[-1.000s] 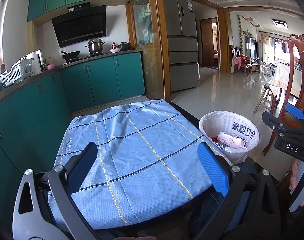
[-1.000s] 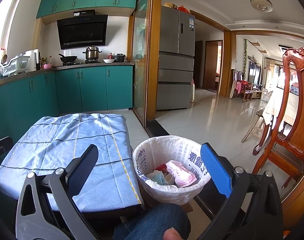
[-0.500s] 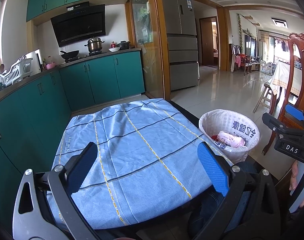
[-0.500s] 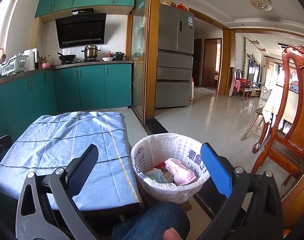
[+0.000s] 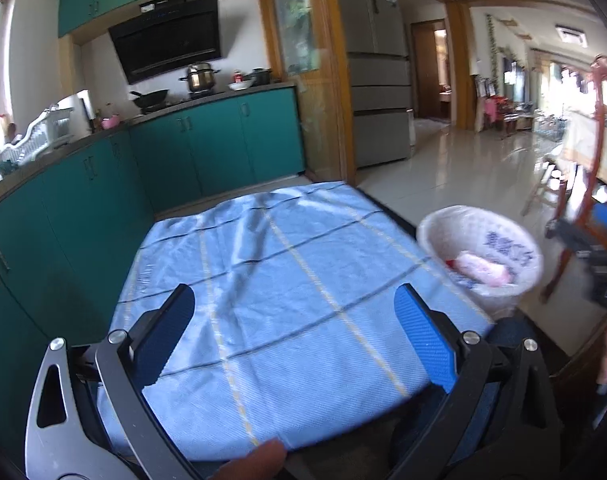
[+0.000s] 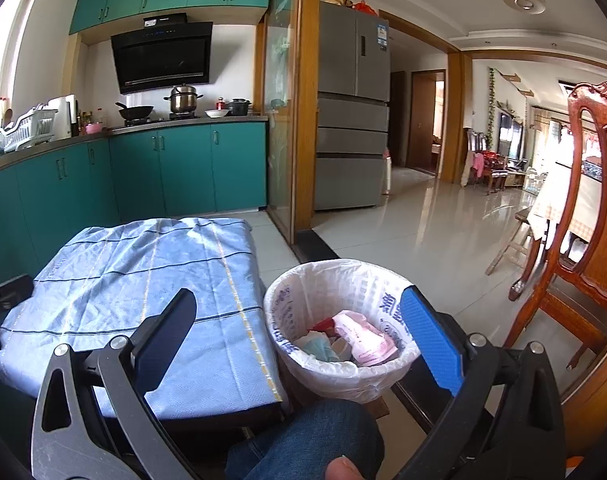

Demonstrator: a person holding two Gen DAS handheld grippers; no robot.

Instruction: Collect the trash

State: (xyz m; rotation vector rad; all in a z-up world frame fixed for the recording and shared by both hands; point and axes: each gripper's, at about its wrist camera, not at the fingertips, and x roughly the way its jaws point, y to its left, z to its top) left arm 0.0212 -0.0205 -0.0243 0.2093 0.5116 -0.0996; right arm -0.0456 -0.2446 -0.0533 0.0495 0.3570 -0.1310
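- The trash (image 6: 345,340) lies in a heap inside the waste bin (image 6: 299,308), a round bin lined with a white plastic bag printed in blue, standing on the floor just beside the right edge of the low table; from the left wrist view the same bin (image 5: 435,236) shows past the table's right corner.
- The table (image 5: 287,280) is covered by a light blue cloth crossed with dark and yellow lines, creased near its far edge (the cloth hangs over the sides, so the table itself is hidden).
- A carved wooden chair (image 6: 595,216) stands to the right of the bin, well apart from it.
- A knee in blue jeans (image 6: 315,436) shows low in the right wrist view, near the bin's base.
- The left gripper (image 5: 295,332) hovers above the near part of the cloth, its jaws spread wide with nothing between them.
- The right gripper (image 6: 299,340) is also spread wide and empty, its blue-padded finger in front of the bin's right rim.
- A pink packet (image 6: 363,338) lies on top of the heap, with something red and a pale green piece beside it.
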